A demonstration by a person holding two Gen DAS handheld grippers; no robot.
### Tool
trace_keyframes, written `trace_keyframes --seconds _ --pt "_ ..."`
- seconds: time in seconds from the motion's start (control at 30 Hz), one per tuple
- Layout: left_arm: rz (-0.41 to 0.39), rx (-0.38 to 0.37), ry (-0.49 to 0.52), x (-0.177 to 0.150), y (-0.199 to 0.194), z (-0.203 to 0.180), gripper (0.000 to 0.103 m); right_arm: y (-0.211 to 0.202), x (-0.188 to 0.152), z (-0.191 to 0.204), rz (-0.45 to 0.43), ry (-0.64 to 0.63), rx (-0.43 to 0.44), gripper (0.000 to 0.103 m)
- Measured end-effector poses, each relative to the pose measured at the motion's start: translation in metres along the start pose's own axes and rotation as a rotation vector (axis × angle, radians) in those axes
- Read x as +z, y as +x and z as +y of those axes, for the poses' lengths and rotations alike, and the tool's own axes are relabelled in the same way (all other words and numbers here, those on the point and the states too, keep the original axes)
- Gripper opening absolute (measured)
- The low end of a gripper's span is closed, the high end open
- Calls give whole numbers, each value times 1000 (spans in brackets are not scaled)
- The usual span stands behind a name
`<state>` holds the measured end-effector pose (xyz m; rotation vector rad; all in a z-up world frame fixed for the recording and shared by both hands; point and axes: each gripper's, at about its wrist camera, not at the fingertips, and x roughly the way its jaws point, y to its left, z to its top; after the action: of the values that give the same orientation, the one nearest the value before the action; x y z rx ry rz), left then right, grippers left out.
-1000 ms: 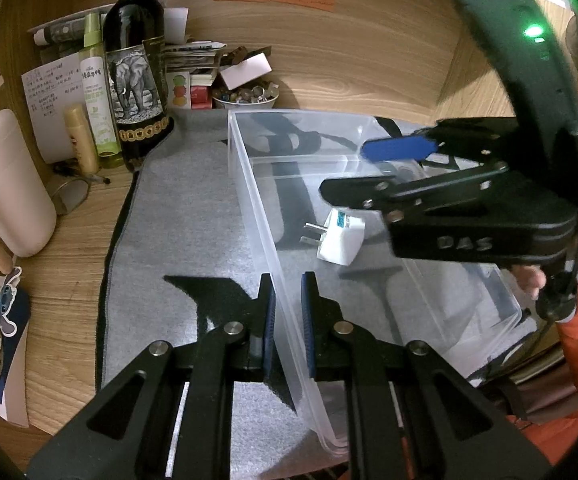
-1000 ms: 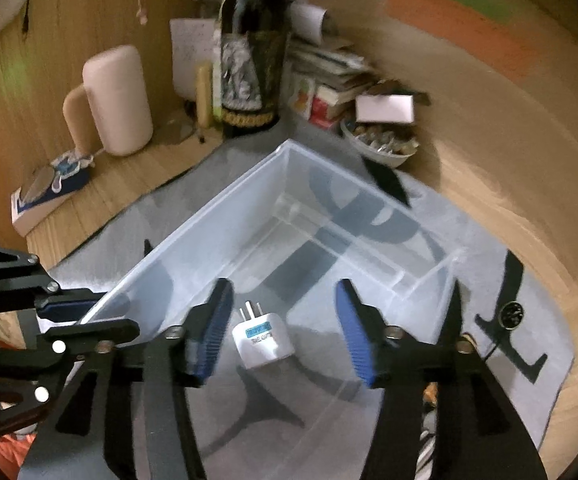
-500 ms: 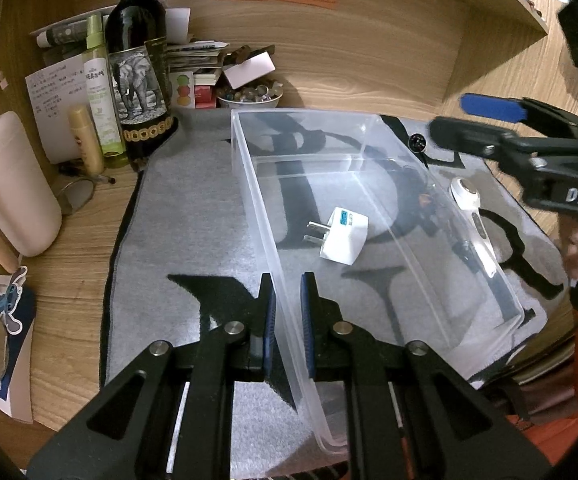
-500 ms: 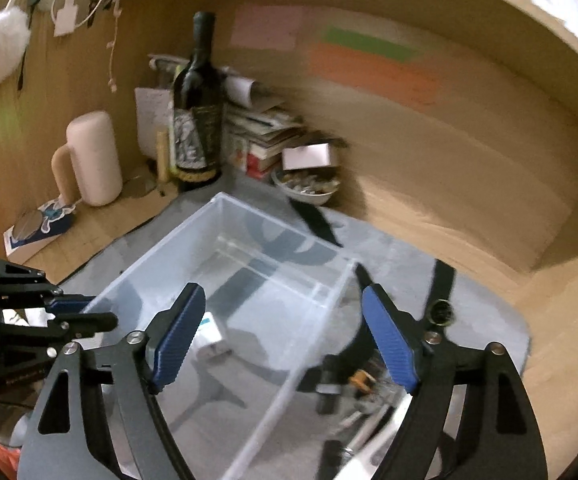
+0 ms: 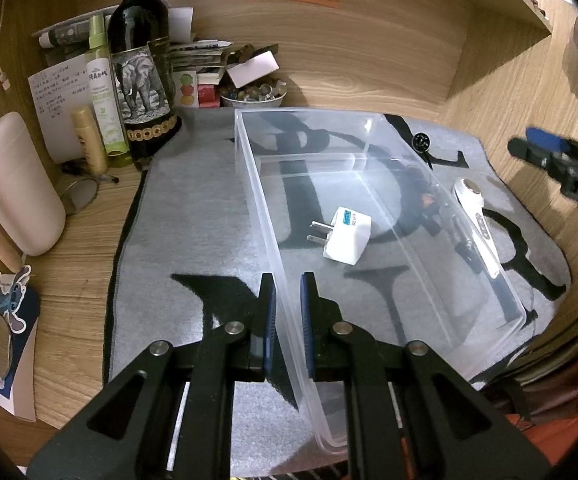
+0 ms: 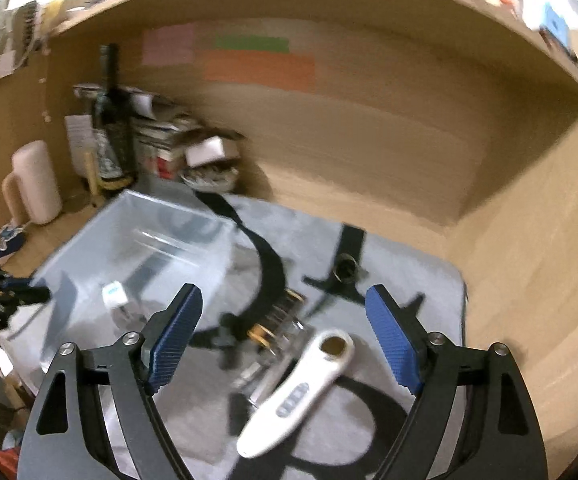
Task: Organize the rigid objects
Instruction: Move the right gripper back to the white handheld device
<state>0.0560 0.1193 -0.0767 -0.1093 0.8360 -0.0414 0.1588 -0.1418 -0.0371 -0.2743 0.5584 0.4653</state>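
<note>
Grey mat (image 5: 193, 216): spread on the wooden desk under everything listed; taken as the landmark here.

Clear plastic bin (image 5: 369, 128): stood on the mat's middle. Its near-left wall is clamped between the pads of the left gripper (image 5: 287, 312), which is clenched on that rim. Risk: if the grip is twisted or lifted, the light bin may be tipped or dragged across the mat.

Right gripper (image 6: 285, 344): held over the mat's right part, nothing between its jaws, which are opening. Risk: the view is blurred by motion, so a hurried descent could be misaligned.

White handheld device (image 6: 301, 392): laid flat on the mat's right part, outside the bin, angled under the right gripper. Risk: its smooth rounded body could be squeezed out sideways if caught off-centre.

Dark clutter (image 6: 265, 328): small pieces touching the device's far end; identity cannot be told. Risk: snagged or knocked along.

White plug adapter (image 5: 347, 236): already lying inside the bin.
</note>
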Motion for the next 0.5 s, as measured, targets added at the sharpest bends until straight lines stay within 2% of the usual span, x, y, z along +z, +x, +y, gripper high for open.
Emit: trace_keyframes --seconds 0.33,0.5 --pt "13 18 -1 2 3 -1 12 46 -53 -28 179 78 -42 82" --pt "14 23 -5 2 4 -2 12 66 -66 -36 225 124 -61 82"
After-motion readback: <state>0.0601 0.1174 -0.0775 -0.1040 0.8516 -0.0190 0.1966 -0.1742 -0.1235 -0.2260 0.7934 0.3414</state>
